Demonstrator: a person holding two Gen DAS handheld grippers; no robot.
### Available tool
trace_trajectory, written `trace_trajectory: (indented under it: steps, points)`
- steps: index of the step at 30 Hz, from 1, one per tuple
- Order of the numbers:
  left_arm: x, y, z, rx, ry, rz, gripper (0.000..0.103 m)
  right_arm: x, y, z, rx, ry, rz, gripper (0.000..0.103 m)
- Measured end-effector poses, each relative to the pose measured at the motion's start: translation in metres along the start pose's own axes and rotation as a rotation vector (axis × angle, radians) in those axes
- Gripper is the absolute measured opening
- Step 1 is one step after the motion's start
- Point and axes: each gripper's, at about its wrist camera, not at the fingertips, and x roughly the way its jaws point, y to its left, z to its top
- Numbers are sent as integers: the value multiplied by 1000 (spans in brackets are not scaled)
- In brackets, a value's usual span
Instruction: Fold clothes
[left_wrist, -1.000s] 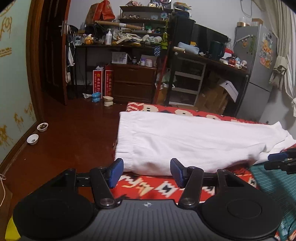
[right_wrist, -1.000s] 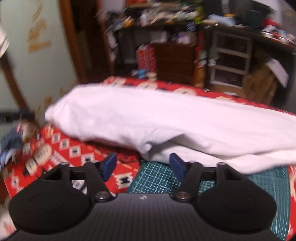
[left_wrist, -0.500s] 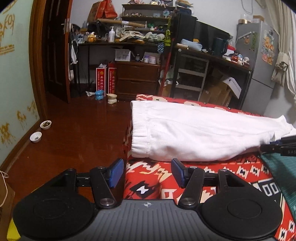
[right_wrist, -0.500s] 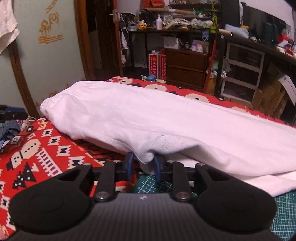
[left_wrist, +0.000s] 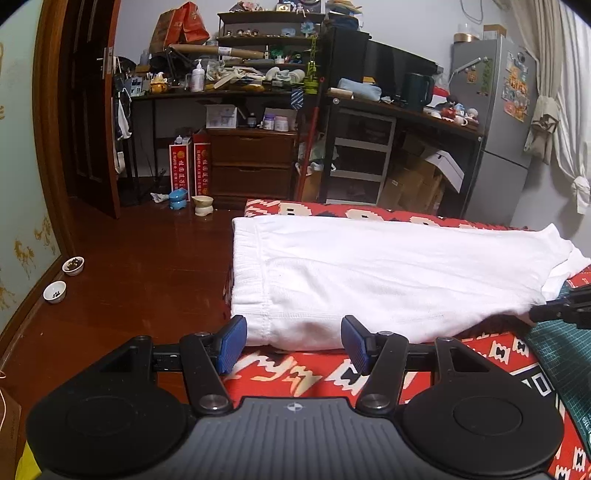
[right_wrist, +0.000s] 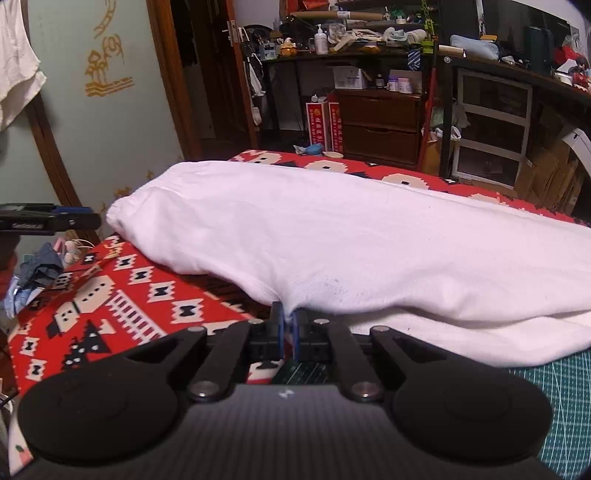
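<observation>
Your right gripper (right_wrist: 290, 325) has its fingers pinched together on the near edge of the white garment (right_wrist: 351, 236) — a fold of the cloth is gathered between the blue pads and rises in a small peak just above them. Your left gripper (left_wrist: 291, 341) has its fingers standing apart, with nothing between them; the waistband end of the garment lies just beyond the tips, not touched as far as the left wrist view shows.

The garment lies stretched lengthwise across the red patterned cloth (right_wrist: 122, 291) that covers the surface you work on, its elastic waistband (left_wrist: 251, 273) at the edge nearest the wooden floor (left_wrist: 147, 266). The other end reaches toward the green cutting mat (right_wrist: 565, 398), where a lower layer of the same white cloth spreads out under the top one.

At the right edge of the left wrist view your right gripper shows as a dark shape against the garment's far end.
</observation>
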Motion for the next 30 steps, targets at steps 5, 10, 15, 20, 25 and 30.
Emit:
trace_trajectory:
  steps: [5, 10, 15, 20, 25, 30]
  points:
    - [6, 11, -4, 27, 17, 32, 56, -6, -6, -9, 22, 8, 11, 4]
    - [21, 23, -4, 48, 26, 16, 56, -5, -12, -7, 26, -1, 16, 10]
    - [37, 47, -5, -33, 8, -137, 54, 1, -21, -7, 78, -1, 38, 30]
    - [44, 68, -5, -171, -54, -253, 16, 10, -18, -6, 70, -3, 38, 21]
    - [24, 73, -10, -191, -120, -279, 6, 0, -7, -7, 24, -7, 49, 3]
    - [17, 76, -29, -193, -66, -307, 6, -17, -3, -18, -11, 9, 64, 2]
